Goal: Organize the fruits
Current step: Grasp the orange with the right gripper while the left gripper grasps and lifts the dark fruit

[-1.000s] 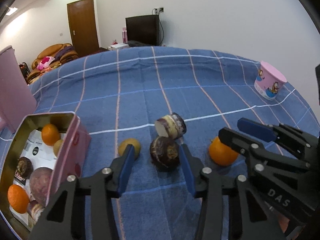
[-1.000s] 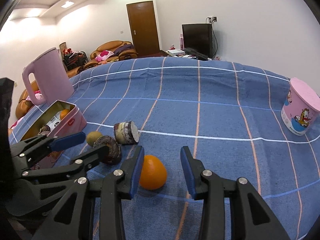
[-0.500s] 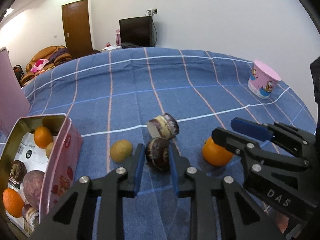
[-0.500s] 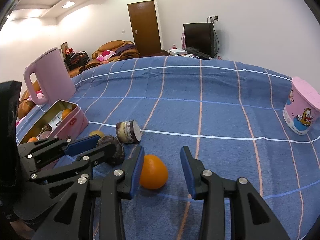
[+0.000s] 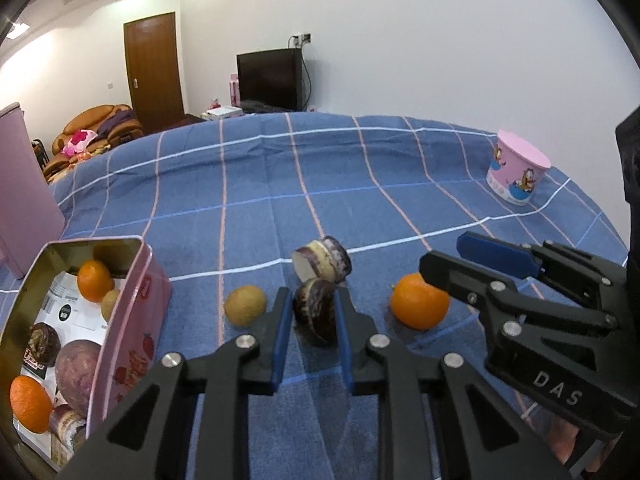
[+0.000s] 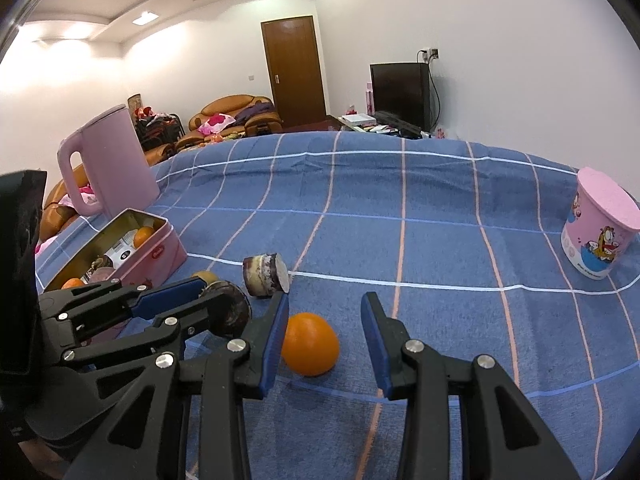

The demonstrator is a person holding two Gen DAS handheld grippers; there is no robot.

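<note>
My left gripper (image 5: 313,312) is shut on a dark purple round fruit (image 5: 315,309) and holds it just above the blue checked cloth; the fruit also shows in the right wrist view (image 6: 228,312). A cut purple-and-cream fruit piece (image 5: 323,259) lies behind it. A small yellow-brown fruit (image 5: 245,305) lies to its left. An orange (image 5: 419,306) lies to the right. My right gripper (image 6: 325,320) is open, with the orange (image 6: 310,343) between its fingers on the cloth. A pink tin (image 5: 132,320) at the left holds oranges and purple fruits.
A pink cartoon cup (image 5: 517,172) stands at the far right of the table. A pink kettle (image 6: 110,160) stands behind the tin (image 6: 160,258). The blue checked cloth (image 5: 320,184) stretches away behind the fruits.
My left gripper closed on the dark purple fruit and lifted it slightly. My right gripper stayed open around the orange.
</note>
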